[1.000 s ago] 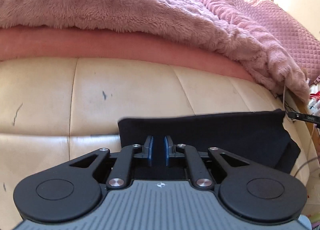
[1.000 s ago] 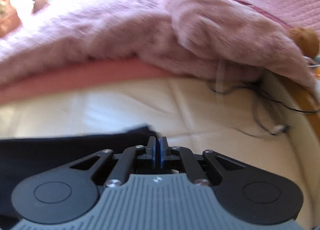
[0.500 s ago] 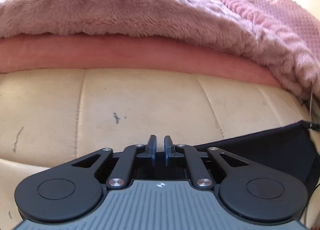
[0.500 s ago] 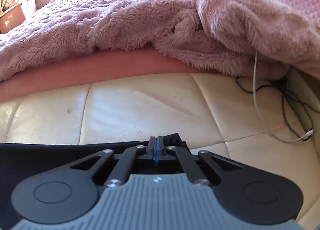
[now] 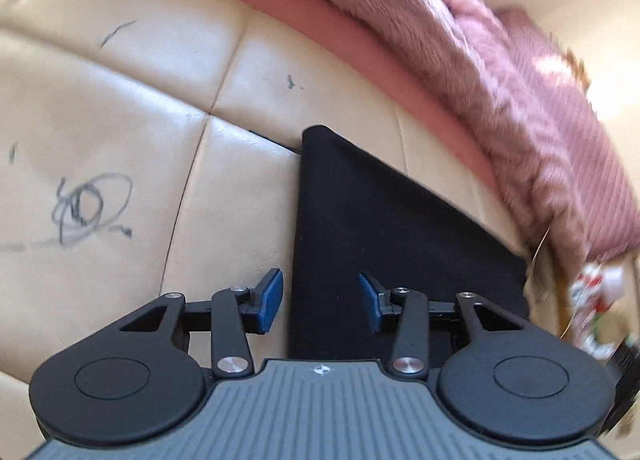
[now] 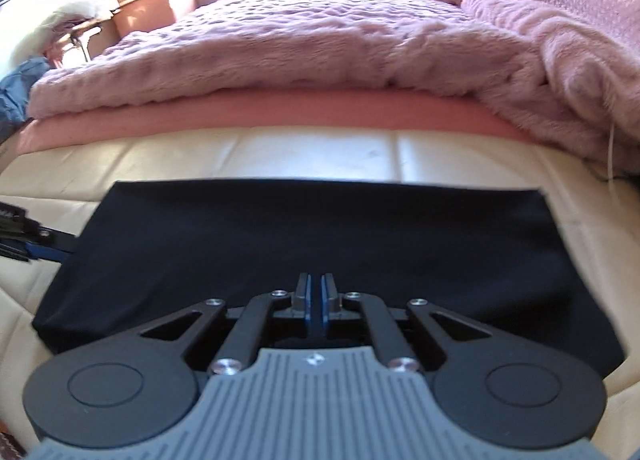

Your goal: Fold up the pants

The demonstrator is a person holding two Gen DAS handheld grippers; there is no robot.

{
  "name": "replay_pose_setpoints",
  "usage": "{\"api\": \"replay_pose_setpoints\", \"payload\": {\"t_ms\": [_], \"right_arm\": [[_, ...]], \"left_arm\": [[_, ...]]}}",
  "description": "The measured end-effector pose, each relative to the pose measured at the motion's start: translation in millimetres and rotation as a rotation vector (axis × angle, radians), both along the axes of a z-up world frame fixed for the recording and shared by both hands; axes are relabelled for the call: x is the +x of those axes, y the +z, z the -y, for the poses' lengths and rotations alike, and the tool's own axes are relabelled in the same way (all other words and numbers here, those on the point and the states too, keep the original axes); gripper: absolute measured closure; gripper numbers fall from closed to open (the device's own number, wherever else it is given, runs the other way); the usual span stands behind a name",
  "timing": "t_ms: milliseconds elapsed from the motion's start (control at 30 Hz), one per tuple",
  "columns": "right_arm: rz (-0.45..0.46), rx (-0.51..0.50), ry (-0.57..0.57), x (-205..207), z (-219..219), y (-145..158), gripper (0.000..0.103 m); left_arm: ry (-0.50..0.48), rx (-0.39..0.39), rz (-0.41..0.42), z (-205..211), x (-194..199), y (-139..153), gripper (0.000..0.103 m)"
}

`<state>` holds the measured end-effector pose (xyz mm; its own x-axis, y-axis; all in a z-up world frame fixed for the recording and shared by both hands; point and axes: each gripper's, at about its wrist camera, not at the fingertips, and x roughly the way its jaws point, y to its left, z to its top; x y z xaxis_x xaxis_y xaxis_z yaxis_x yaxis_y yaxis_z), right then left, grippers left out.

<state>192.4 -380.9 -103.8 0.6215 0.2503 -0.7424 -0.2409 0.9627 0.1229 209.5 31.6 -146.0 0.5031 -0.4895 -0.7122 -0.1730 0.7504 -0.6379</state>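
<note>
Black pants [image 5: 380, 240] lie folded into a flat rectangle on the cream leather cushion [image 5: 120, 120]. My left gripper [image 5: 320, 300] hovers at their left edge with its jaws opening. The edge runs between the blue pads [image 5: 272, 300], which do not press on the cloth. In the right wrist view the whole folded pants [image 6: 320, 236] spread across the cushion [image 6: 320, 156]. My right gripper [image 6: 316, 292] is shut above their near middle, with no cloth seen between its pads. The left gripper [image 6: 24, 236] pokes in at the pants' left side.
A fluffy pink blanket [image 6: 320, 40] over a pink sheet [image 6: 280, 112] borders the cushion's far side. Pen scribbles [image 5: 88, 208] mark the leather. A thin cable [image 6: 610, 148] hangs at the right end. A pot [image 6: 140, 16] and piled clutter stand far left.
My left gripper has rolled, shifted along the cushion and gone from nearly shut to open at the pants' edge. My right gripper moved from the pants' right corner to their middle, staying shut.
</note>
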Motion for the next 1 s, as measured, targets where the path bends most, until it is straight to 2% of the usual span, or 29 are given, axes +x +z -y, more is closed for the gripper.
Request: {"api": "replay_pose_setpoints", "payload": {"t_ms": [67,100,133,200,267,433,600,733,933,1000], "right_arm": [[-0.008,0.048,-0.03,-6,-2,-6,0.103],[-0.01,0.056,-0.044,-7,-2,-8,0.103],[-0.01,0.056,-0.058,-9,-2,-9,0.103],[-0.016,0.065,-0.078,-11,-1,-10,0.103],[-0.023,0.067,-0.088,-14,1,-9,0.103],[-0.037,0.044,-0.073,-18,-1,-4,0.101],[-0.057,0.046,-0.022,-20,-20,0,0.1],[-0.074,0.058,0.068,-21,-62,1,0.1],[-0.085,0.083,0.24,-21,-150,1,0.1],[-0.088,0.085,0.286,-18,-179,-1,0.1]], "left_arm": [[0.018,-0.054,0.004,-1,-1,-7,0.054],[0.02,-0.055,0.01,2,-1,-9,0.059],[0.016,-0.044,0.018,5,0,-9,0.066],[0.011,-0.034,0.016,10,1,-10,0.088],[0.02,-0.05,0.011,8,1,-12,0.09],[0.03,0.013,0.018,-7,-6,-6,0.093],[0.041,0.087,-0.013,-65,-13,6,0.093],[-0.002,0.189,-0.039,-121,-22,21,0.093],[0.057,0.273,-0.106,-193,-32,27,0.093],[0.063,0.265,-0.128,-203,-32,23,0.089]]}}
